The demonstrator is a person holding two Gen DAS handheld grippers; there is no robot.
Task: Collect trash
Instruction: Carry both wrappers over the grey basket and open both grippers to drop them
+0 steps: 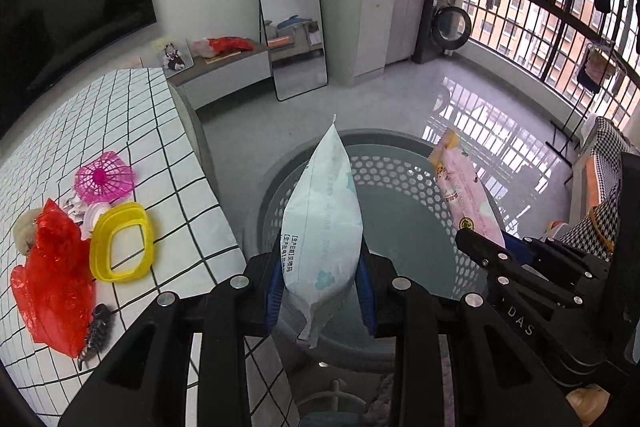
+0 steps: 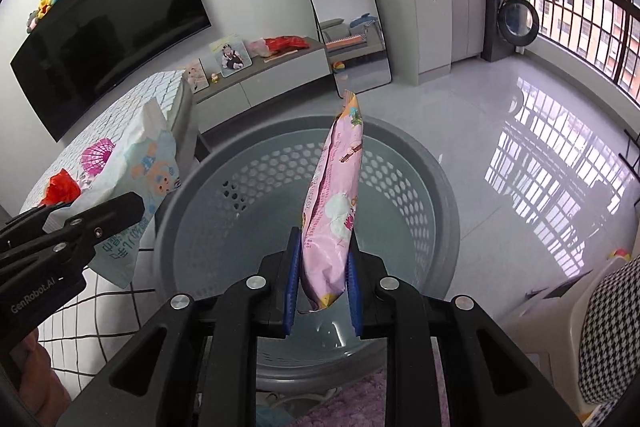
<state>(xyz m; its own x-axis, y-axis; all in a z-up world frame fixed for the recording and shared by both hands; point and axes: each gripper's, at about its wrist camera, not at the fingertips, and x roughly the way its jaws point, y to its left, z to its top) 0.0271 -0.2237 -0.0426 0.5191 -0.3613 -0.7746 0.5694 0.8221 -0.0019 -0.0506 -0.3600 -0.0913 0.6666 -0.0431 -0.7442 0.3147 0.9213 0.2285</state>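
Wrappers sit pinched upright in each claw (image 1: 320, 279) (image 2: 323, 287) above basket (image 2: 400, 147).

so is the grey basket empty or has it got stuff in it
Empty: the basket's bare floor shows in both views; both packets are held above it.

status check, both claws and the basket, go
Left claw shut on pale blue packet. Right claw shut on pink packet. Both over grey basket, nothing blocking the drop.
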